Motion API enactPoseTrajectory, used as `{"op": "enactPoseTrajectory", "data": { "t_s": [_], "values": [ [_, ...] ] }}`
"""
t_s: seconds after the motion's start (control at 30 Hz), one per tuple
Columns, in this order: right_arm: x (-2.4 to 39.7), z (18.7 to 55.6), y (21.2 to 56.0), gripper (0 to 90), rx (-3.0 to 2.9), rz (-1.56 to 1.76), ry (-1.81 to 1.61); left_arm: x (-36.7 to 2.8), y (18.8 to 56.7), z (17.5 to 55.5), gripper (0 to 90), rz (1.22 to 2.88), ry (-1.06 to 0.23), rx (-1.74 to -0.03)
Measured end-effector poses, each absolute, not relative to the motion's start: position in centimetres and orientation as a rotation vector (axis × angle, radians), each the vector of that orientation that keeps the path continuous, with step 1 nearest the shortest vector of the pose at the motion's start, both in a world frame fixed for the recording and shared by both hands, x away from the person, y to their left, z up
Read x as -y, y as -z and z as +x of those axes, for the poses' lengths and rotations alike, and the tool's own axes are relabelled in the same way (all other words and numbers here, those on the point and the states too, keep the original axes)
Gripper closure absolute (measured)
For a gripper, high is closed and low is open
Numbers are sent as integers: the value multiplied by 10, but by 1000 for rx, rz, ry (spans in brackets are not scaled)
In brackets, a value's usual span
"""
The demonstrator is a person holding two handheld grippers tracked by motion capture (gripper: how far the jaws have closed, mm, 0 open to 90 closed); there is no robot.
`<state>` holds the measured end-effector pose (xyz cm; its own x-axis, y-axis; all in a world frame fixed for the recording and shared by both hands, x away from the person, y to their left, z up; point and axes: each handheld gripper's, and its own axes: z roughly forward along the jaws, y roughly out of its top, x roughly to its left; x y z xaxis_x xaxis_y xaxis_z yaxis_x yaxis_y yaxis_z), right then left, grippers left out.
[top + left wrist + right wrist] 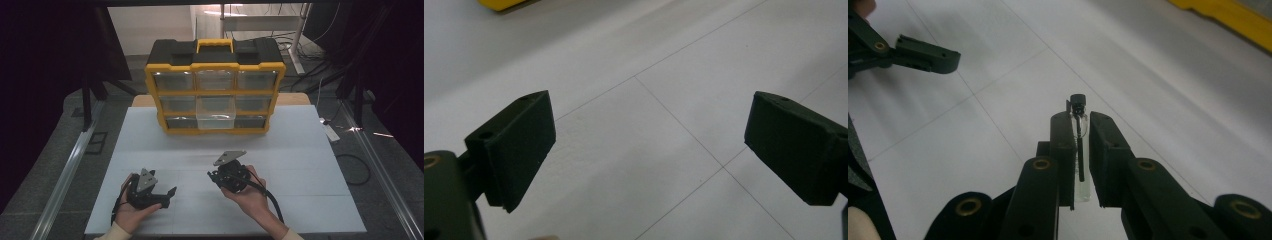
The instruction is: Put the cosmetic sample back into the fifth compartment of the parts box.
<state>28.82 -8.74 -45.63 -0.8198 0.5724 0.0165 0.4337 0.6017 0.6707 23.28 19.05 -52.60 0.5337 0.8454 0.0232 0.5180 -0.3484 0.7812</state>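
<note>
Vial (1079, 145), 1, black-capped, clamped in right claw (231, 176) at frame centre, long axis along the jaws, cap outward; left claw (167, 194) wide, empty, lower left; organizer (215, 85) with 1 drawer (215, 120) ajar beyond, nearer right claw.

claws: 2 (172, 196) (212, 176) | vial: 1 (1080, 145) | drawer organizer: 1 (215, 65)

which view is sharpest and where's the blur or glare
Right gripper view: sharp on the small glass vial clamped in the right gripper; the table blurs behind. Left gripper view: the pads look soft. High view: dim, with glare on the organizer's clear drawers.
</note>
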Motion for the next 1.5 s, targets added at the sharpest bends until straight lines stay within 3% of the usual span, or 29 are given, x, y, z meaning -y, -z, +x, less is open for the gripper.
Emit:
{"op": "enactPoseTrajectory", "data": {
  "t_s": [1.5],
  "values": [
    [115, 273, 396, 814, -2448, 773, -1231, -191, 525, 232, 67, 2016, -564, -1101]
  ]
}}
